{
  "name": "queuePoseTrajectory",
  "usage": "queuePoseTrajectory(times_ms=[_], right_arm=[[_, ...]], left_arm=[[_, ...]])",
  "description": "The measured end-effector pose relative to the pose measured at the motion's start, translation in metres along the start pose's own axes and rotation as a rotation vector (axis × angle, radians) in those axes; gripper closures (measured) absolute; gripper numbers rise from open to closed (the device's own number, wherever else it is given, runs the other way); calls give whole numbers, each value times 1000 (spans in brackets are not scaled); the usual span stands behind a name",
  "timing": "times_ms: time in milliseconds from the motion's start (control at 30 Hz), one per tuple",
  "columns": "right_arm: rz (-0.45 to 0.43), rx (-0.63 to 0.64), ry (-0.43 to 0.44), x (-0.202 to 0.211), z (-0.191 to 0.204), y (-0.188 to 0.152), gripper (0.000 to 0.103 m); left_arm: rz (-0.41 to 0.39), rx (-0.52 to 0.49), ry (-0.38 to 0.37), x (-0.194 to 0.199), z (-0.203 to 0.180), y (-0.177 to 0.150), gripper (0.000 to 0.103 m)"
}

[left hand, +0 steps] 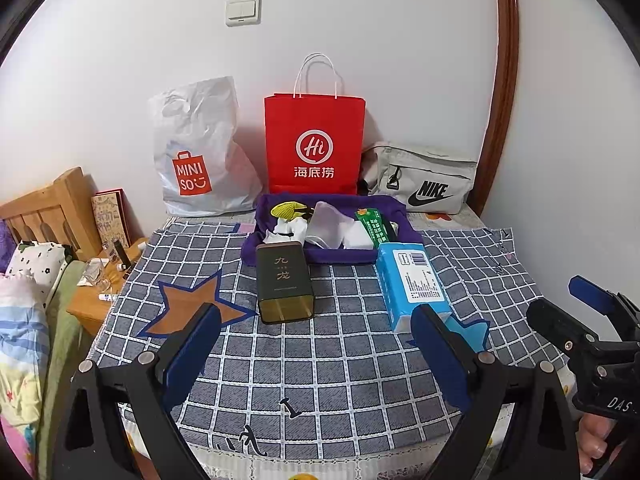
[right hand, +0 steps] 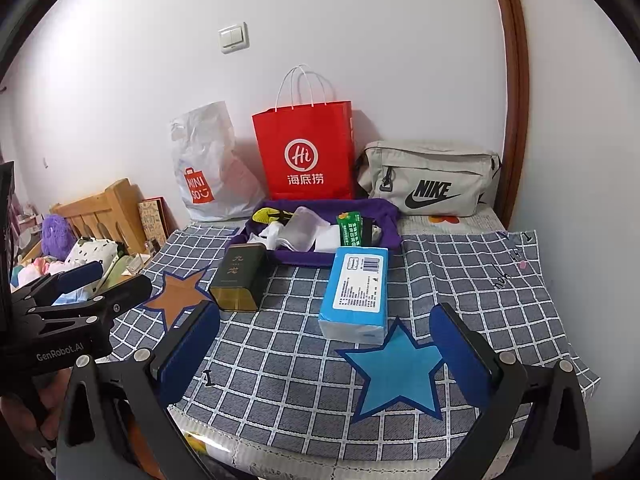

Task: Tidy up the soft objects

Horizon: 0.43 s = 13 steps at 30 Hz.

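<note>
both tools wide open, empty: left tool (left hand: 316, 344), right tool (right hand: 326, 344)

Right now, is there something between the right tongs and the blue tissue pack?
Nothing visible. The right tongs stand open above bare checked cloth, and the blue tissue pack lies just ahead. The dark tin sits off to its left, clear of the path.

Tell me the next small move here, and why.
Probably ease the right gripper forward onto the tissue pack. Both grippers are open and empty, the pack lies just ahead of its fingers, outside the purple tray, and looks soft.
</note>
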State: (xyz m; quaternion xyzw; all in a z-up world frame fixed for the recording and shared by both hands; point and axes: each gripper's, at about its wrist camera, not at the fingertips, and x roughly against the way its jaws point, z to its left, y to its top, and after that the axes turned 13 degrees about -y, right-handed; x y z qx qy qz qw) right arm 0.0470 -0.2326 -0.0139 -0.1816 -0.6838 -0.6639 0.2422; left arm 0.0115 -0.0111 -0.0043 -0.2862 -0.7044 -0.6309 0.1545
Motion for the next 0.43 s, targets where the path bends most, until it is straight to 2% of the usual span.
queuePoseTrajectory(times_ms=[433], right_arm=[[4, -6, -5, -1, -1, -1, 0]], left_arm=[[-5, -5, 1, 0, -1, 0, 7]])
